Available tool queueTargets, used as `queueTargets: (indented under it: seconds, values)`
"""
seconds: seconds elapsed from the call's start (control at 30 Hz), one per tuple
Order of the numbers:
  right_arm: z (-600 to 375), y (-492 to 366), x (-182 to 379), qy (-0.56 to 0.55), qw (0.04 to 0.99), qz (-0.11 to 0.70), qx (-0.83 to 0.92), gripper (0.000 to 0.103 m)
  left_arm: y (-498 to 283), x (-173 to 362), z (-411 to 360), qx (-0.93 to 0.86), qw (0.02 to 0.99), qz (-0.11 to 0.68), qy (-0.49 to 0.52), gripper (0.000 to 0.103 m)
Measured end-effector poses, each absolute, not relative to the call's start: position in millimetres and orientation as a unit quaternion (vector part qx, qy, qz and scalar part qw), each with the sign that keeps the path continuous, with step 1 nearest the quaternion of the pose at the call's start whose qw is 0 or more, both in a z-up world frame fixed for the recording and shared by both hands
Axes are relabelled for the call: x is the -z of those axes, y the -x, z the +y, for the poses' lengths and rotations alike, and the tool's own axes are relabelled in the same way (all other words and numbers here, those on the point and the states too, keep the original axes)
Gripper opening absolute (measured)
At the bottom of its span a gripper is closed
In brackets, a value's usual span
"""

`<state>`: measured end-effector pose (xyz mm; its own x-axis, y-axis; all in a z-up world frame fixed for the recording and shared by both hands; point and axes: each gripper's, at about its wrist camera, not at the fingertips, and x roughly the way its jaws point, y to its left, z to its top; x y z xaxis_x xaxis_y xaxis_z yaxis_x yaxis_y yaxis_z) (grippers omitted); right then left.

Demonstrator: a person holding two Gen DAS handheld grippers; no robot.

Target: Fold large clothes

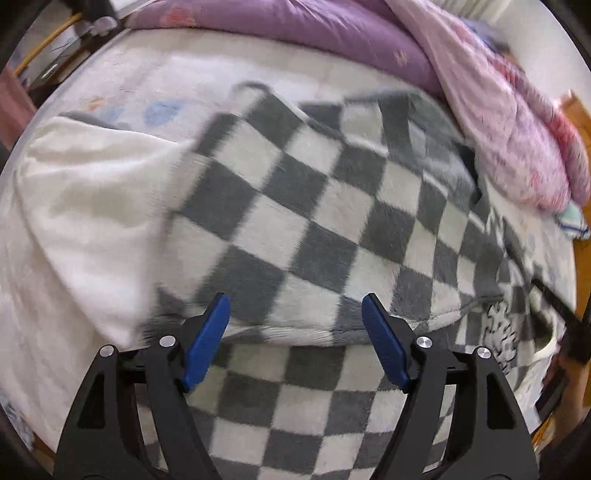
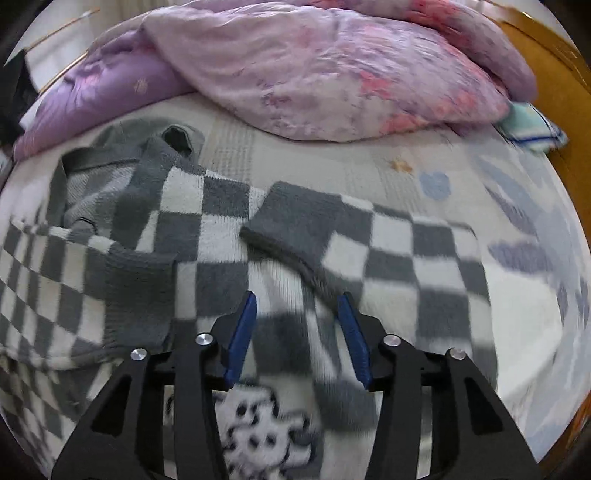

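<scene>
Low in both frames, the left gripper (image 1: 295,317) stands wide, the right gripper (image 2: 297,314) narrower — both empty, above the checked sweater (image 1: 314,229). It lies mid-frame on the bed (image 2: 424,162), sleeves folded in — body folds remain. Quilts (image 2: 314,74) fill the top.

Pale printed bedsheet (image 2: 424,162), purple quilt (image 1: 295,26), pink floral duvet (image 2: 332,74), wooden bed frame (image 2: 554,74)
</scene>
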<state>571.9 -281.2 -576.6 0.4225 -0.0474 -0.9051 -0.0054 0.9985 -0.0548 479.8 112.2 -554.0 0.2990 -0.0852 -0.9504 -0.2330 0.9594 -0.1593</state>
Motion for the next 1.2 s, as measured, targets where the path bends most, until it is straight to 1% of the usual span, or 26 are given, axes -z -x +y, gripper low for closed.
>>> queueTargets:
  seconds: [0.17,0.3,0.33,0.4,0.47,0.57,0.63,0.77,0.9,1.0,1.07,1.13,1.2]
  values:
    - [-274.9,-600.3,606.0,0.064,0.831,0.553,-0.004,0.045,-500.9,581.9,89.1,-0.05,0.787,0.609,0.083,0.075]
    - [-269.0,-614.8,626.7,0.098,0.82,0.564,-0.007,0.048,-506.3,596.7,89.4,-0.046,0.775,0.626,0.072,0.075]
    - [-273.0,-617.3,625.2,0.086,0.824,0.56,-0.003,0.045,-506.1,596.7,88.8,-0.044,0.776,0.625,0.07,0.075]
    - [-282.6,-619.1,616.0,0.048,0.833,0.552,-0.002,0.018,-506.2,594.2,89.4,-0.038,0.779,0.622,0.073,0.076]
    - [-289.4,-617.0,602.8,0.023,0.841,0.541,0.004,0.012,-505.0,591.6,93.0,-0.033,0.78,0.618,0.088,0.076]
    - [-290.5,-604.3,568.8,-0.022,0.857,0.515,0.003,0.012,-501.0,581.7,105.7,-0.02,0.785,0.606,0.128,0.076]
    - [-275.4,-587.9,535.5,-0.05,0.871,0.489,-0.01,0.012,-496.8,568.4,119.8,-0.019,0.792,0.594,0.142,0.076]
    - [-209.4,-556.7,483.2,-0.095,0.885,0.451,-0.057,0.012,-491.1,550.0,147.9,-0.027,0.795,0.582,0.169,0.076]
    - [-123.8,-540.5,464.2,-0.139,0.88,0.44,-0.113,0.012,-484.9,530.7,180.8,-0.037,0.8,0.572,0.175,0.076]
    - [-61.9,-534.3,471.1,-0.169,0.864,0.448,-0.154,0.012,-478.4,522.6,200.1,-0.043,0.802,0.573,0.166,0.076]
    - [-24.6,-533.0,483.3,-0.165,0.852,0.464,-0.176,0.012,-473.9,519.8,211.6,-0.049,0.804,0.571,0.16,0.076]
    - [6.7,-534.7,508.9,-0.149,0.838,0.493,-0.182,0.013,-470.1,520.0,224.6,-0.055,0.801,0.573,0.161,0.076]
    - [27.1,-536.7,544.3,-0.137,0.816,0.532,-0.179,0.019,-467.6,522.6,230.2,-0.058,0.798,0.577,0.164,0.076]
